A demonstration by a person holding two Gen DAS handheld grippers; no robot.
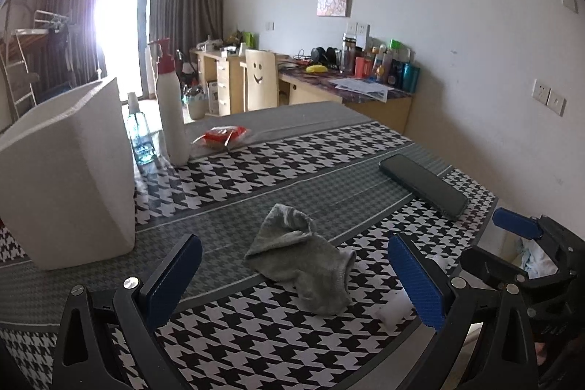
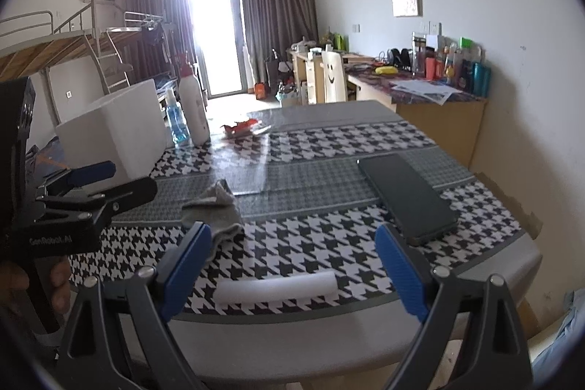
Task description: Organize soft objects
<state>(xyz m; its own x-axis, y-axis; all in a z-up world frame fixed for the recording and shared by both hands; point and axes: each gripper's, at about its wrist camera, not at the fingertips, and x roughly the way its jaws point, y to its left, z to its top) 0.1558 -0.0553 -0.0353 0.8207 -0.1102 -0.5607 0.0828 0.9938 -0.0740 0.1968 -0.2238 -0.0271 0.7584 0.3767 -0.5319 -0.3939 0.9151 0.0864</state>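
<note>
Both grippers hang wide open over the table [image 1: 256,353]: left gripper [image 1: 292,280] right in front of the sock [image 1: 299,265], right gripper [image 2: 292,265] over the foam roll [image 2: 276,287]. Sock's crumpled near a phone [image 2: 406,196]; roll's mostly hidden in the left view.

Right gripper [image 2: 292,273] jaws wide apart above white foam roll [image 2: 275,287] at table [image 2: 292,335] edge; grey sock [image 2: 215,212] beyond-left of roll, phone [image 2: 407,198] beyond-right.

Table [image 1: 329,148] bears sock [image 1: 299,254], phone [image 1: 424,185], box [image 1: 69,178]
</note>
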